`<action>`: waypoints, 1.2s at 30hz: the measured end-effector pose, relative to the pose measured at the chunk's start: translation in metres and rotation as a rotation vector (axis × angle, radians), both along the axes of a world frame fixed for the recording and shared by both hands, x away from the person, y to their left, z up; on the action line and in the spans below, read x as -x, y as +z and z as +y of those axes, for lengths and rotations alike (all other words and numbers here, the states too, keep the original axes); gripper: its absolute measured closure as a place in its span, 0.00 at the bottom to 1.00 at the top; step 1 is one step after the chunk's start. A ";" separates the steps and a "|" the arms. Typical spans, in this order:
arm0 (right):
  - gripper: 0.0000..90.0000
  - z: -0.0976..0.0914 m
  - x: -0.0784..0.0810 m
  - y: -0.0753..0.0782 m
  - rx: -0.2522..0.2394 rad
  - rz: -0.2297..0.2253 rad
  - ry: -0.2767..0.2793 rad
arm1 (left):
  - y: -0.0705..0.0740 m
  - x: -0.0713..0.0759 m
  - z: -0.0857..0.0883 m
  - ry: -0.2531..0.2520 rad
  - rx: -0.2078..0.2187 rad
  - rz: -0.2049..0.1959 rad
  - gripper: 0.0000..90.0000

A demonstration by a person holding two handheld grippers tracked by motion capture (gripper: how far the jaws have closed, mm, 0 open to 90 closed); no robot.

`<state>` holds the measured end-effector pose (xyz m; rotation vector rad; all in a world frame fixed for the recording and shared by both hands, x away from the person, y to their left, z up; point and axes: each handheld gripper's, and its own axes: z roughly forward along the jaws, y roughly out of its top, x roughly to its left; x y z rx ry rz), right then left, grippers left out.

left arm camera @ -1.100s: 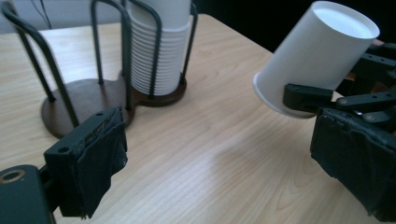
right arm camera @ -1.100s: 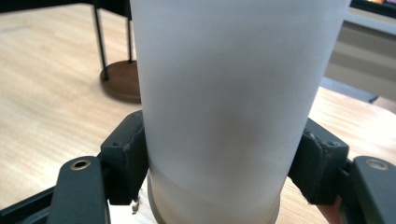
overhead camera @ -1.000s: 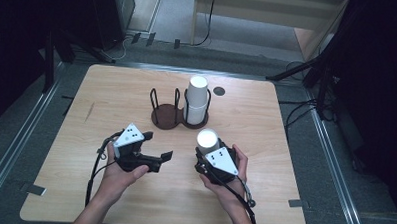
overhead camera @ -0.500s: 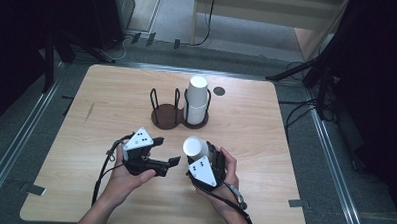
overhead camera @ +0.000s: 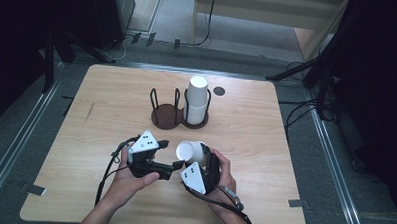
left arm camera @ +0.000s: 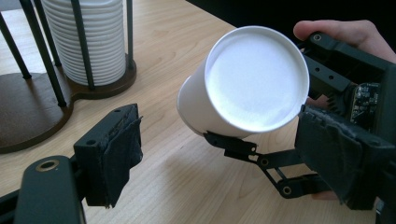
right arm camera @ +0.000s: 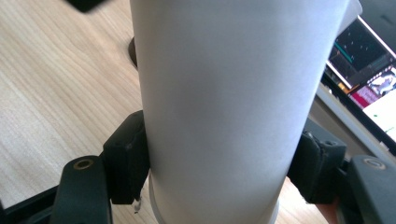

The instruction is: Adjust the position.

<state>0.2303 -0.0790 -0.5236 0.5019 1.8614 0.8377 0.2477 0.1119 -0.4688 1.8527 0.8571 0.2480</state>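
Holding a white paper cup (overhead camera: 191, 152) clamped sideways, the right gripper (overhead camera: 205, 160) presents it to the left gripper (overhead camera: 177, 166), whose jaws have just been closing, pads not yet touching. Next, I judge, the left must pinch the cup's base end to pull it apart.

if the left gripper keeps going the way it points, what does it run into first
Most likely the white paper cup held tilted in the right gripper; it lies just ahead of the left gripper, though depth is hard to judge.
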 end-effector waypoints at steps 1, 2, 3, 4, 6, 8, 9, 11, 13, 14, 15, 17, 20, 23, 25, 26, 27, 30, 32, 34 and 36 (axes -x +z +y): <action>0.34 0.001 0.001 -0.001 0.009 -0.010 -0.001 | 0.000 0.000 0.000 -0.004 0.002 0.002 0.17; 0.34 0.002 0.001 -0.001 0.017 -0.011 0.001 | 0.000 0.000 0.000 -0.008 0.002 0.002 0.17; 0.34 0.002 0.002 -0.001 0.023 -0.017 0.002 | 0.000 0.001 -0.001 -0.015 -0.002 0.003 0.17; 0.34 0.003 0.002 -0.001 0.035 -0.025 0.004 | 0.000 0.001 -0.001 -0.022 -0.005 0.003 0.18; 0.34 0.004 0.003 -0.003 0.051 -0.036 0.003 | 0.000 0.001 -0.002 -0.028 -0.009 0.005 0.18; 0.34 0.005 0.003 -0.004 0.063 -0.040 0.010 | -0.001 0.001 -0.004 -0.023 -0.012 0.006 0.18; 0.34 0.006 0.004 -0.004 0.068 -0.042 0.014 | -0.001 0.001 -0.005 -0.023 -0.014 0.005 0.19; 0.34 0.006 0.004 -0.005 0.073 -0.043 0.026 | -0.001 0.002 -0.005 -0.023 -0.020 0.001 0.21; 0.34 0.007 0.005 -0.006 0.075 -0.046 0.029 | -0.002 0.002 -0.006 -0.027 -0.022 0.000 0.22; 0.34 0.007 0.006 -0.005 0.081 -0.047 0.036 | -0.002 0.002 -0.007 -0.030 -0.025 -0.001 0.23; 0.34 0.008 0.006 -0.006 0.083 -0.052 0.039 | -0.002 0.002 -0.007 -0.031 -0.025 -0.001 0.23; 0.34 0.008 0.007 -0.006 0.085 -0.053 0.045 | -0.002 0.003 -0.009 -0.033 -0.030 -0.003 0.24; 0.34 0.009 0.009 -0.006 0.087 -0.060 0.057 | -0.002 0.004 -0.010 -0.037 -0.034 -0.008 0.26; 0.34 0.011 0.010 -0.004 0.083 -0.054 0.072 | -0.002 0.005 -0.010 -0.047 -0.033 -0.009 0.26; 0.34 0.011 0.011 -0.003 0.081 -0.054 0.071 | 0.000 0.005 -0.010 -0.042 -0.040 -0.016 0.26; 0.34 0.011 0.011 -0.003 0.082 -0.054 0.070 | 0.000 0.006 -0.010 -0.040 -0.043 -0.018 0.27; 0.34 0.011 0.011 -0.003 0.081 -0.056 0.071 | 0.000 0.006 -0.010 -0.042 -0.044 -0.019 0.28; 0.34 0.011 0.012 -0.004 0.083 -0.064 0.096 | 0.001 0.006 -0.010 -0.053 -0.033 -0.013 0.31; 0.34 0.012 0.013 -0.005 0.089 -0.066 0.103 | 0.000 0.005 -0.009 -0.058 -0.038 -0.010 0.32; 0.34 0.013 0.014 -0.006 0.089 -0.067 0.103 | 0.000 0.005 -0.008 -0.060 -0.033 -0.002 0.32; 0.34 0.013 0.014 -0.006 0.091 -0.069 0.105 | 0.000 0.004 -0.007 -0.061 -0.027 0.009 0.32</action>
